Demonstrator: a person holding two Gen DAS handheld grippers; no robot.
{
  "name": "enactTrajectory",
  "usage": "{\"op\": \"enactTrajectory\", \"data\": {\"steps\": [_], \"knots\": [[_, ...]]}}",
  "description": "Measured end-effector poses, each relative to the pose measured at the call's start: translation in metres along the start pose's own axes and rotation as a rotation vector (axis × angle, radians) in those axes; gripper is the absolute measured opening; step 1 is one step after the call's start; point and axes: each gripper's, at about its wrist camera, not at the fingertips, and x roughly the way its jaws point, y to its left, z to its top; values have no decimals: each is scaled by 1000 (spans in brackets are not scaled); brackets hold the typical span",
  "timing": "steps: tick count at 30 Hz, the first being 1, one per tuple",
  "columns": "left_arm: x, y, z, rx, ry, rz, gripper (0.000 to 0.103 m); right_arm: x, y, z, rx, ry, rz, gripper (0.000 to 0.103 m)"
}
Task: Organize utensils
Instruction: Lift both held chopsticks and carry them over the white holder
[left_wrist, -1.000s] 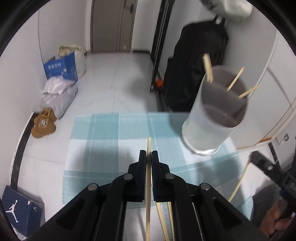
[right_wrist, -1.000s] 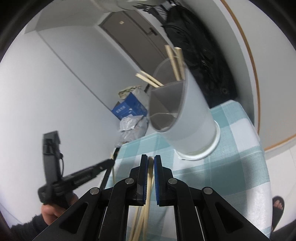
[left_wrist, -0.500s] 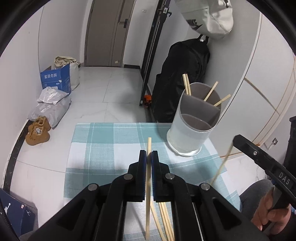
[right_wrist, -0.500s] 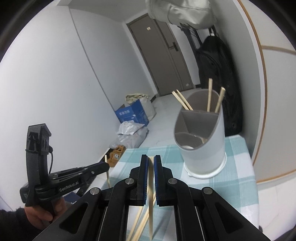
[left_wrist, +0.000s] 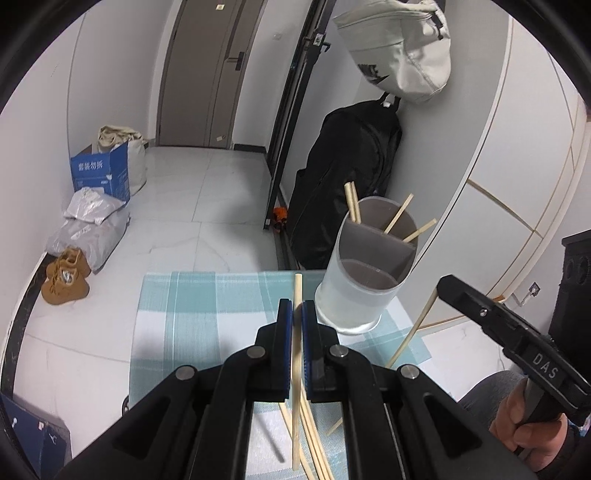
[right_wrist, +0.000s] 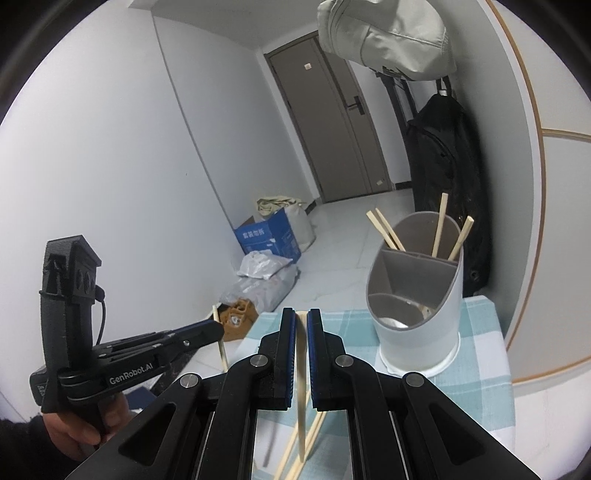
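Above the near edge of the table (left_wrist: 173, 317), with its teal-checked cloth, I hold one wooden chopstick in each claw. My left claw (left_wrist: 297, 308) is clamped on a chopstick (left_wrist: 296, 354) that runs between the pads roughly along the claw's own line, its far tip poking out past the fingertips. My right claw (right_wrist: 302, 318) is clamped the same way on a second chopstick (right_wrist: 302, 387), the stick rising to the pad tips and hanging down toward me.

The grey divided utensil holder (left_wrist: 364, 273) stands on the far right part of the cloth, already carrying four chopsticks in its far compartments, while the near compartment looks empty of sticks. From the left claw it lies ahead and to the right; from the right claw it is ahead and slightly right, and looks the nearer of the two. Both sticks point up and forward, so I judge each must be tipped end-down over the rim. More loose chopsticks (left_wrist: 314, 443) lie on the cloth below my claws.
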Motion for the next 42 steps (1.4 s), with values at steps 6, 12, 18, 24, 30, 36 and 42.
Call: {"op": "enactTrajectory", "data": {"steps": [6, 12, 18, 24, 30, 36, 42], "knots": [[-2, -10, 15, 26, -32, -1, 1, -2, -6, 16, 18, -3, 4, 6], [-4, -22, 43, 35, -82, -4, 1, -5, -22, 43, 62, 1, 2, 6], [0, -35, 78, 28, -130, -18, 1, -14, -41, 85, 89, -25, -13, 6], [11, -50, 117, 33, -173, -45, 1, -24, -61, 128, 99, -66, -49, 6], [30, -64, 148, 33, -192, -74, 1, -23, -80, 165, 80, -112, -91, 6], [54, -73, 162, 47, -207, -88, 1, -16, -99, 187, 73, -152, -137, 6], [78, -75, 161, 65, -192, -100, 1, -7, -111, 194, 52, -171, -176, 6]]}}
